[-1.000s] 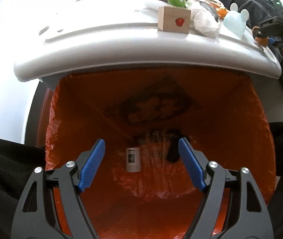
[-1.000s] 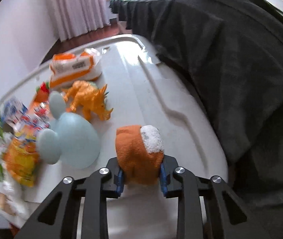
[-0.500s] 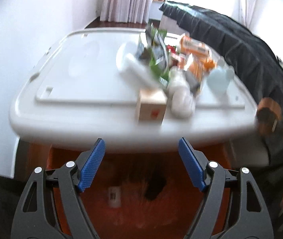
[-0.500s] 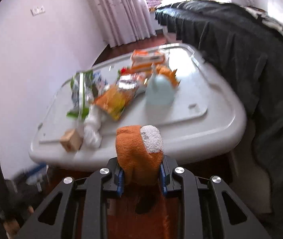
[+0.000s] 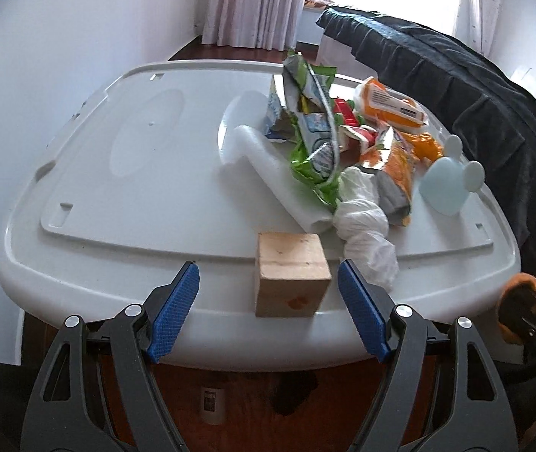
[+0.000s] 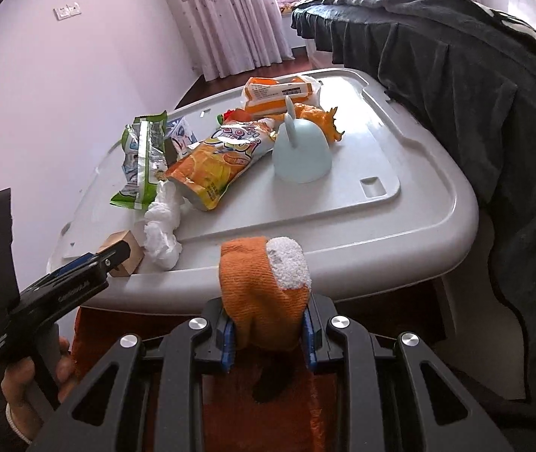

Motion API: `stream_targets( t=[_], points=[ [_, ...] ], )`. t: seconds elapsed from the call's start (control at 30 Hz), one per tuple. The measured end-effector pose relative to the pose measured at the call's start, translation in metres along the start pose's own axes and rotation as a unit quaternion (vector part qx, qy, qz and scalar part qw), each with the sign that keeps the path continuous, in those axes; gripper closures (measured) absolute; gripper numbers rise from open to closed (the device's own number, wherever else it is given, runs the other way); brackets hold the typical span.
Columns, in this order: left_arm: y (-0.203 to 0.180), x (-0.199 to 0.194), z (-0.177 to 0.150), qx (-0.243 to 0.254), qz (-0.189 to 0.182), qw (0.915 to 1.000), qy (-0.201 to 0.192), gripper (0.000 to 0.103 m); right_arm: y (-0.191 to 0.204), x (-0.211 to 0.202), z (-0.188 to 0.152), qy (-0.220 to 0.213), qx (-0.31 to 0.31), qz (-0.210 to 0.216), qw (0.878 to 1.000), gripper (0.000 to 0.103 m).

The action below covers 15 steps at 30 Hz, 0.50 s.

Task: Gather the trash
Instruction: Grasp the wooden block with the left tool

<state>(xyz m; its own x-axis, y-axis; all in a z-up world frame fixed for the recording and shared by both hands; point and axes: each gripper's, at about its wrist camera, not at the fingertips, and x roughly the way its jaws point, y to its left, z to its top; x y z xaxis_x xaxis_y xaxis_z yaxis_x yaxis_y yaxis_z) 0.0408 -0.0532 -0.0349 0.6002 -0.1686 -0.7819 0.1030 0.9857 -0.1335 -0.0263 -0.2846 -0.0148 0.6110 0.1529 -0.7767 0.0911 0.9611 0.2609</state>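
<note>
Your right gripper (image 6: pixel 268 333) is clamped on an orange sponge (image 6: pixel 264 293) with a white patch, held upright at the lower centre of the right wrist view, in front of the near edge of the white lid (image 6: pixel 411 241). Directly below the jaws lies the orange-lined bin (image 6: pixel 268 406), so the release is straight down and the right hand is the one placed for it. Your left gripper (image 5: pixel 268 309) is wide apart and empty, framing a small cardboard box (image 5: pixel 290 275) at the lid's front edge, lower centre of the left wrist view. Wrappers (image 5: pixel 313 128) and a crumpled white tissue (image 5: pixel 362 226) sit further back, centre right. A second ago the left view looked down into the bin; it now faces the lid top, and the right gripper has carried the sponge off the lid.
</note>
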Motion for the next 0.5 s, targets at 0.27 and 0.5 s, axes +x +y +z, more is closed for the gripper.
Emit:
stream_targets(
  t=[0.27,0.5],
  points=[
    [-0.001,0.013,-0.003,0.012,0.015,0.9997,-0.016,0.029,0.003,0.003,-0.001,0.002,-0.008,-0.004,1.0,0.076],
    [-0.016,0.019,-0.011,0.065,0.033,0.997,-0.025,0.067,0.003,0.006,-0.002,0.008,-0.009,-0.006,1.0,0.076]
  ],
)
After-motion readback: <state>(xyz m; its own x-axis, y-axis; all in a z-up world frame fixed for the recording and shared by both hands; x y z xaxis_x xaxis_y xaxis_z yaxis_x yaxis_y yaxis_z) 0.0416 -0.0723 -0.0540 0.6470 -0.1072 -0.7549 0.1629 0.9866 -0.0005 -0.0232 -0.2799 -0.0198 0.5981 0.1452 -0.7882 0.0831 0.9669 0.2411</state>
